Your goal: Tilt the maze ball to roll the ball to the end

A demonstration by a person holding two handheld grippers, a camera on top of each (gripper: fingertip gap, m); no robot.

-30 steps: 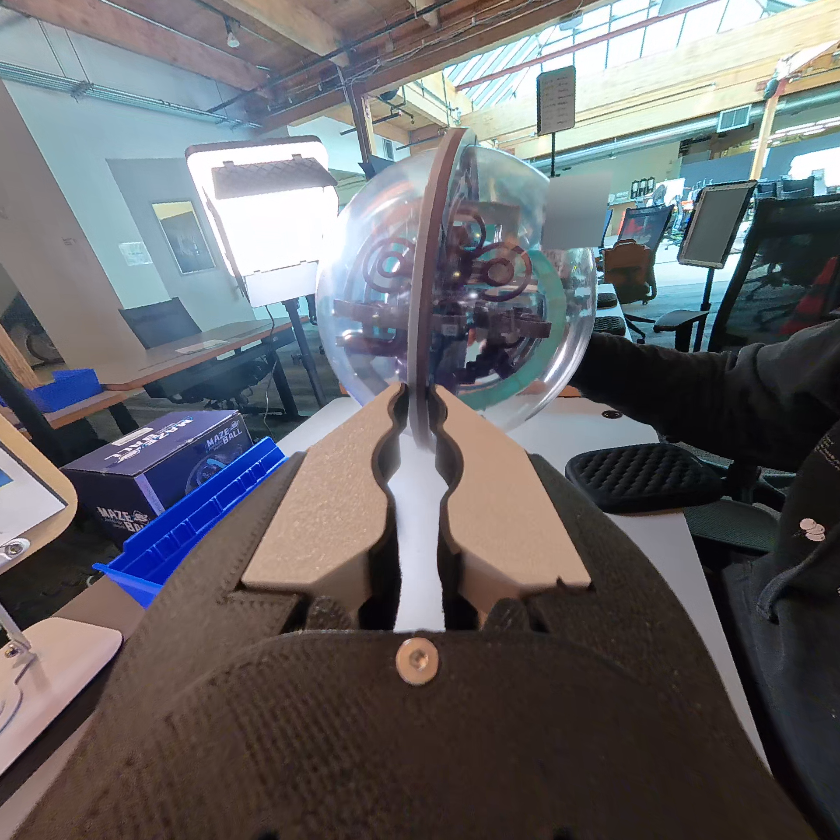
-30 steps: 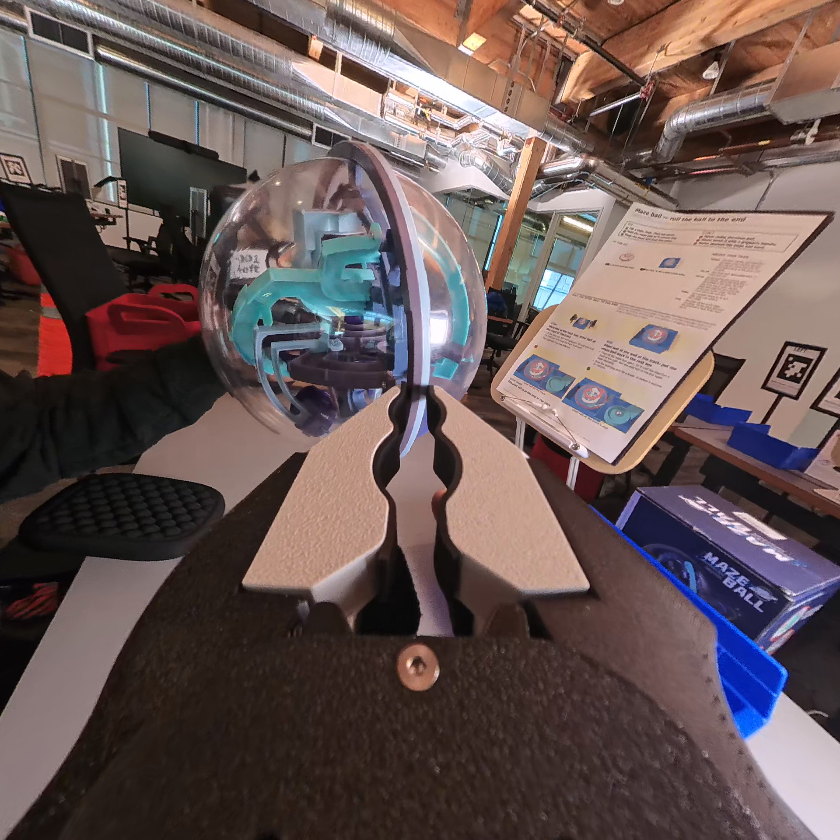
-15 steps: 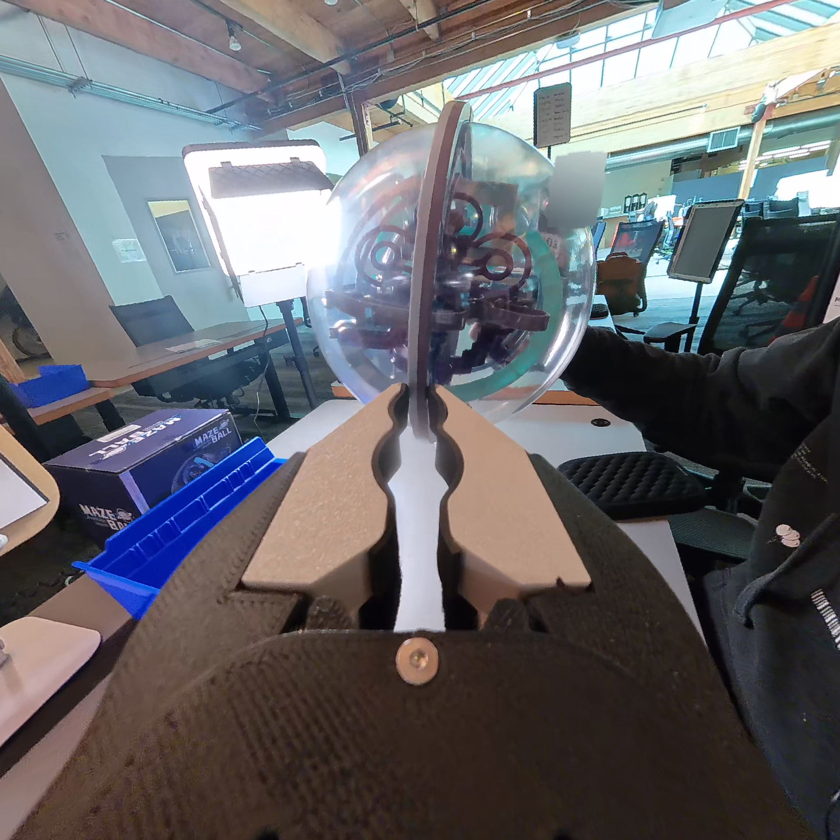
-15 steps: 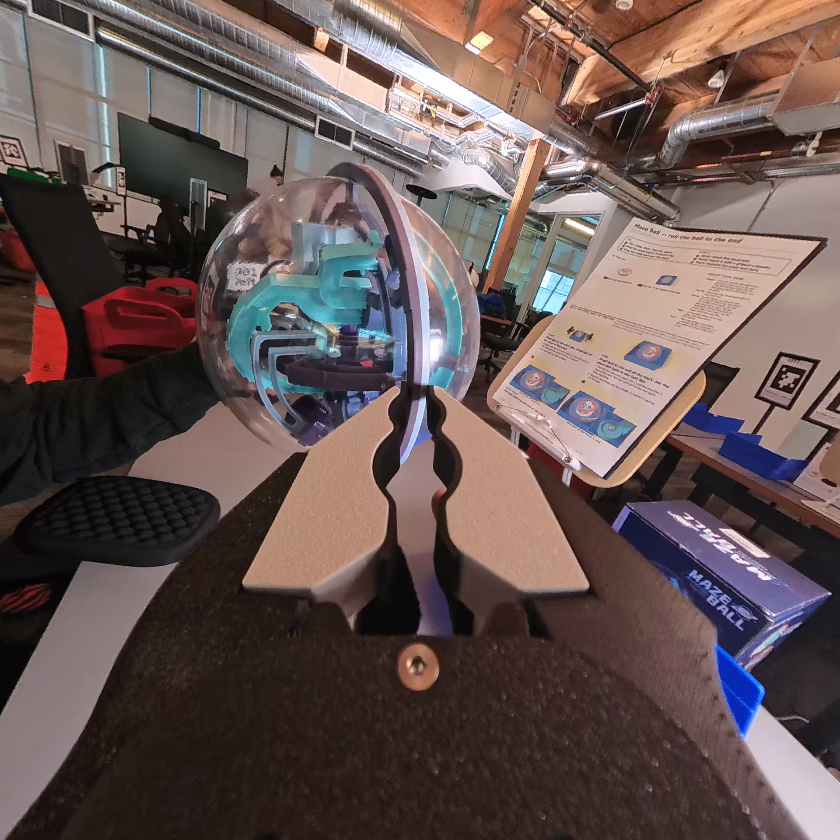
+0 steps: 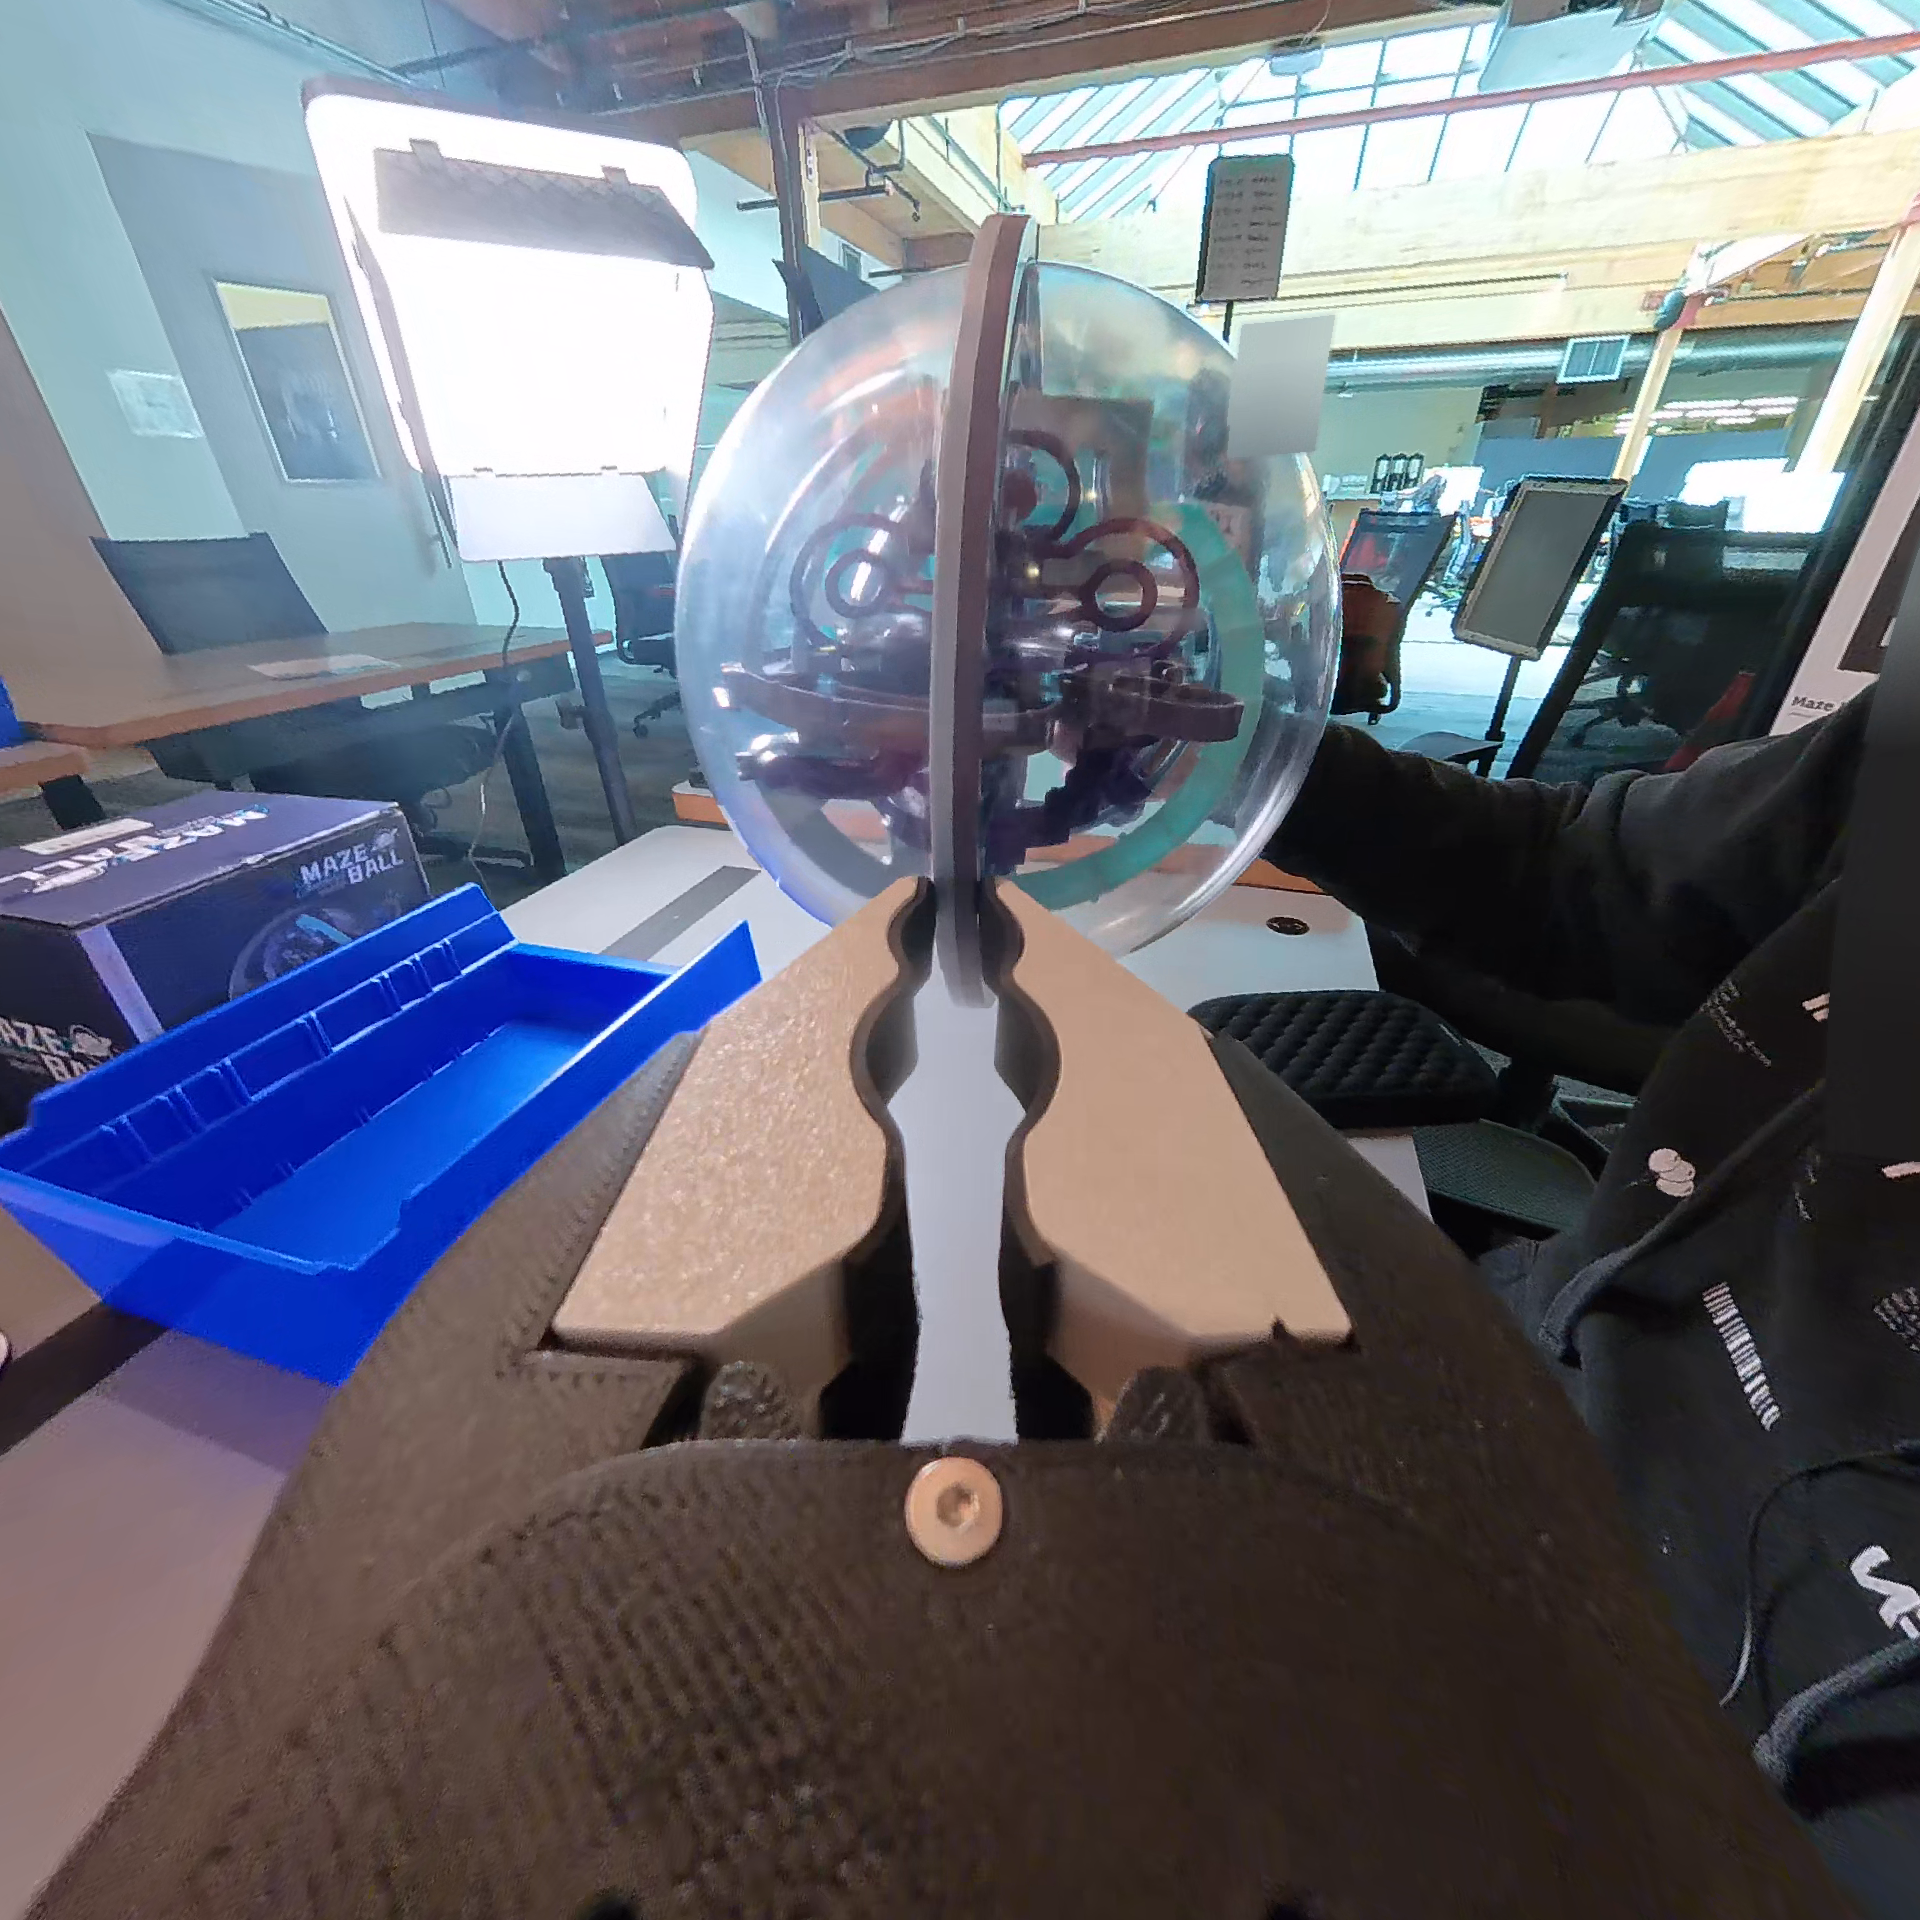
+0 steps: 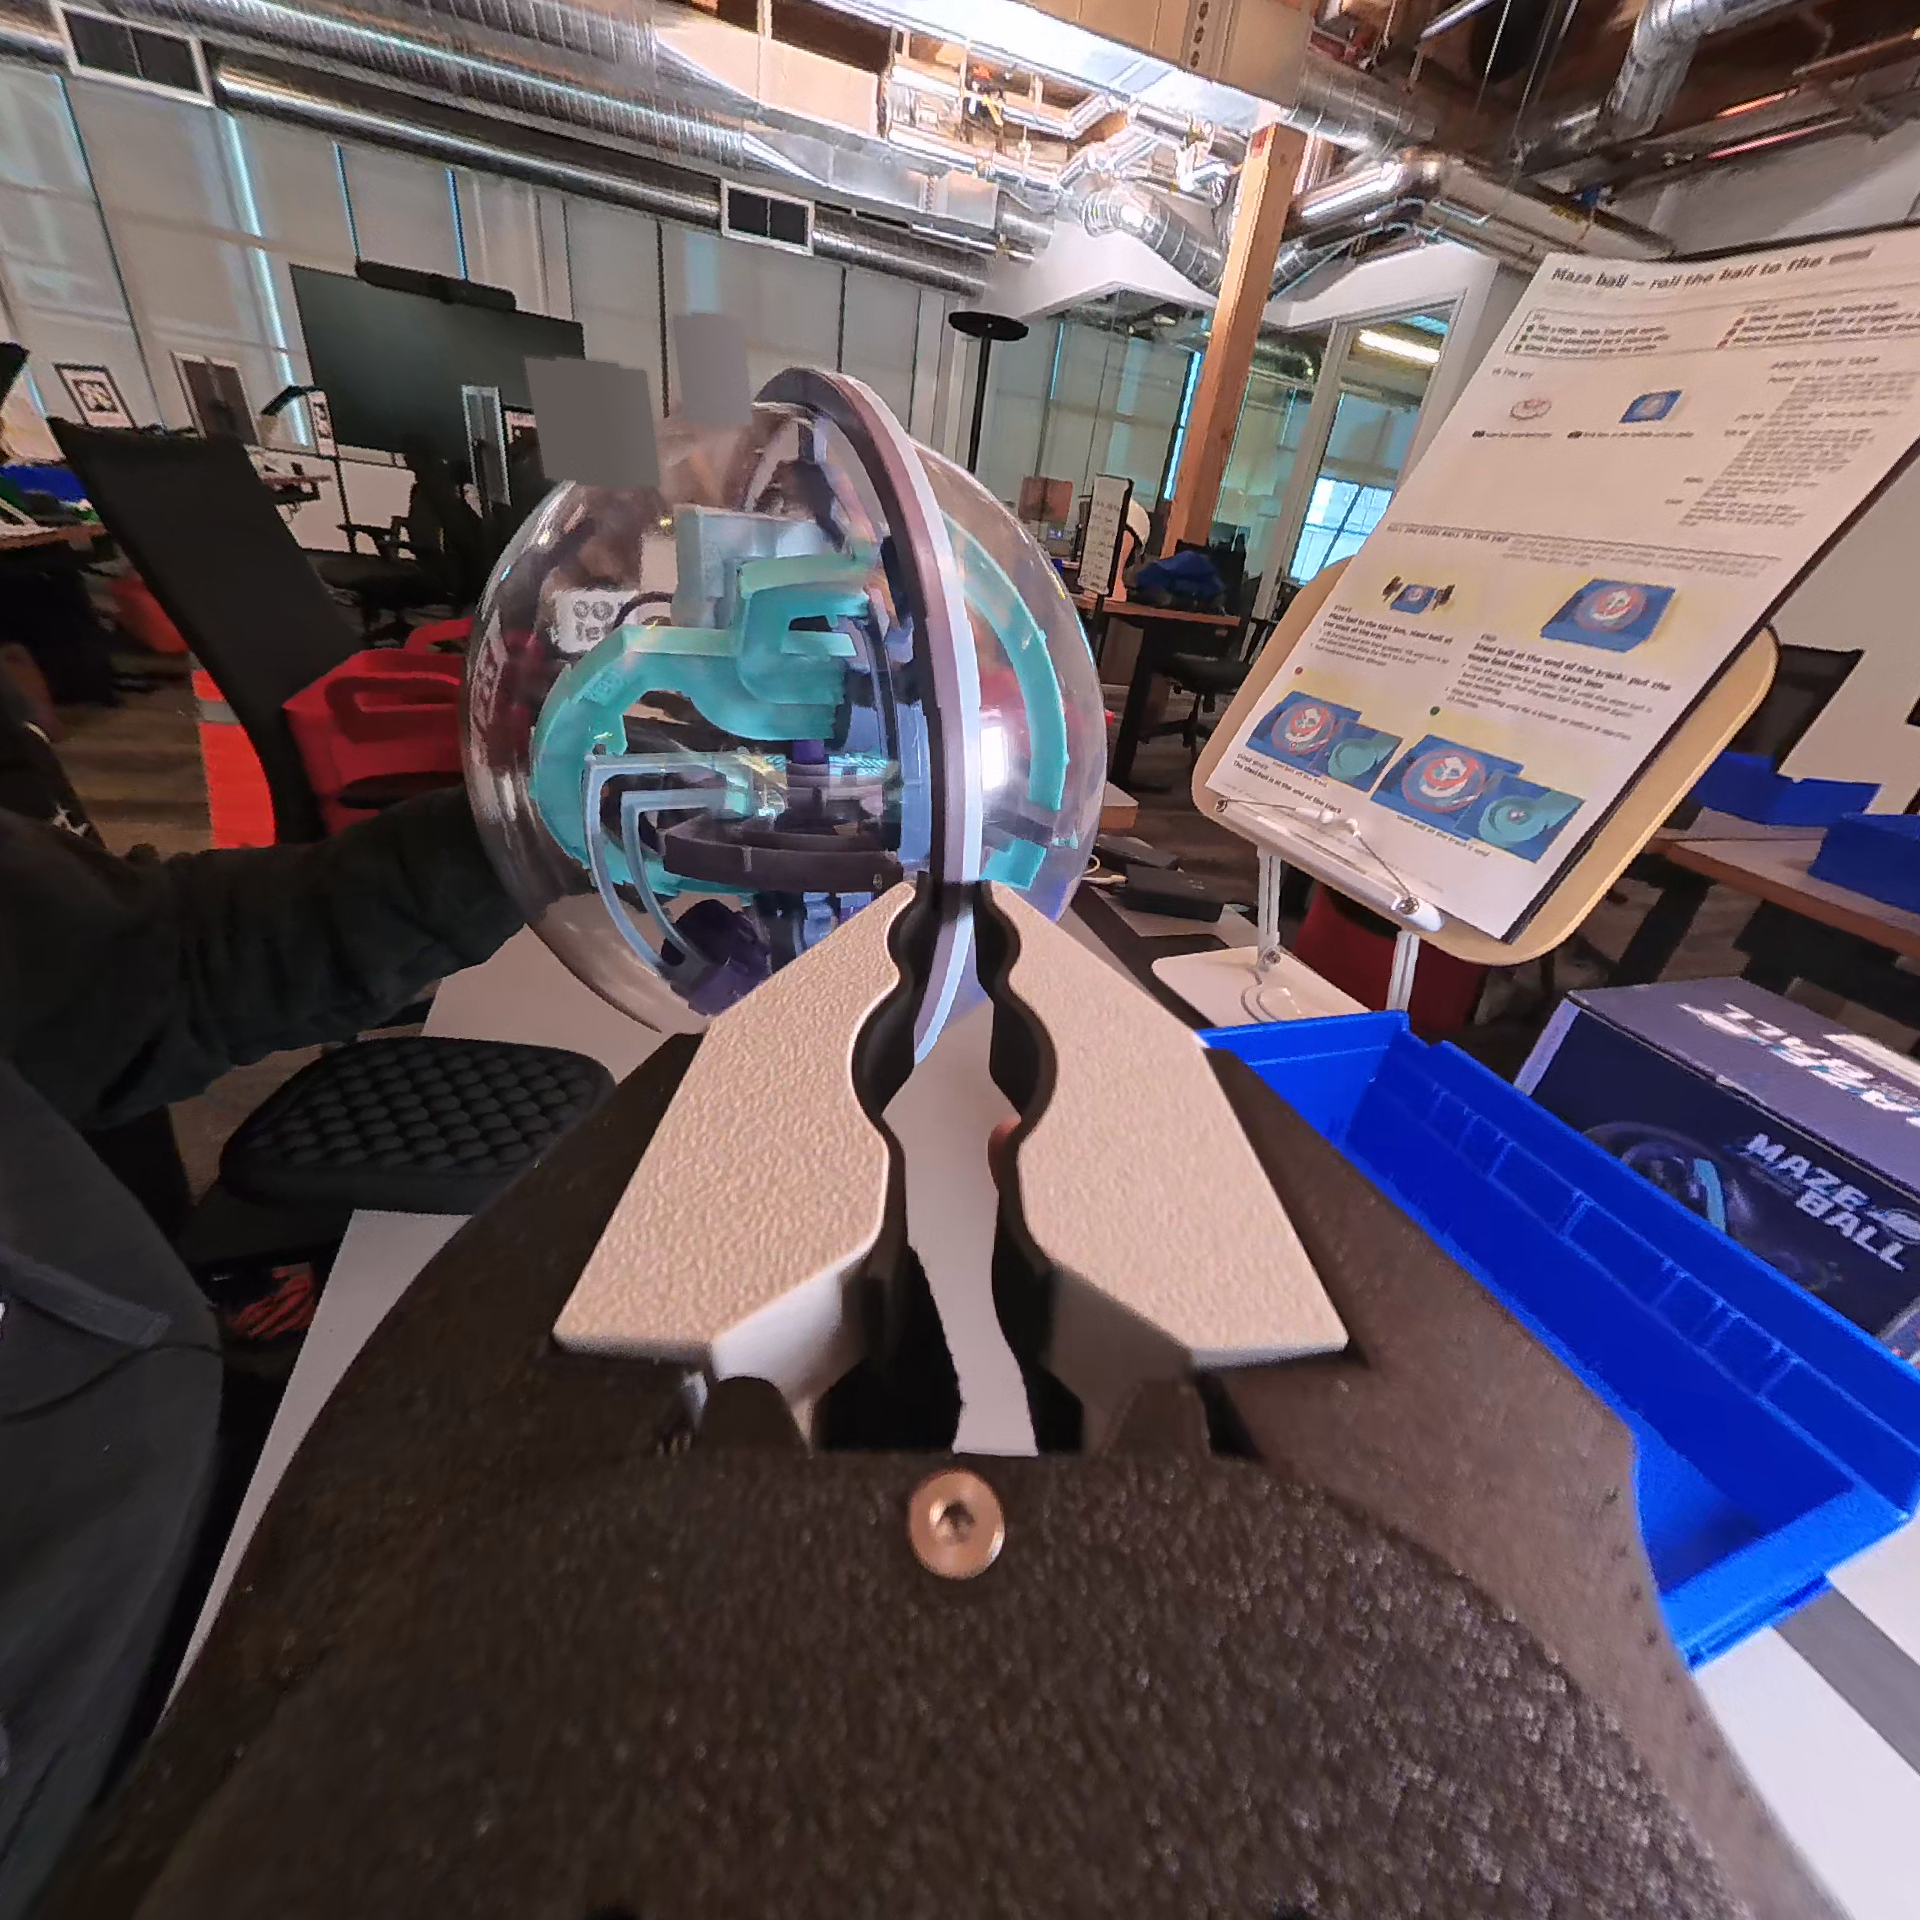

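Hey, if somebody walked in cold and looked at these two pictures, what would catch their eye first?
The clear maze ball, packed with teal and dark tracks, held up in mid-frame above the white table. Its flat rim is pinched from opposite sides by the left gripper and the right gripper. Next, the bright blue bin beside them on the table, with a dark printed box behind it.

One maze ball (image 5: 1091, 623), one blue bin (image 5: 343, 1122) and one printed dark box (image 5: 156, 914) are in view. Two tongs show: left (image 5: 958, 914), right (image 6: 943, 914). One instruction sheet (image 6: 1621, 644) stands on one stand.
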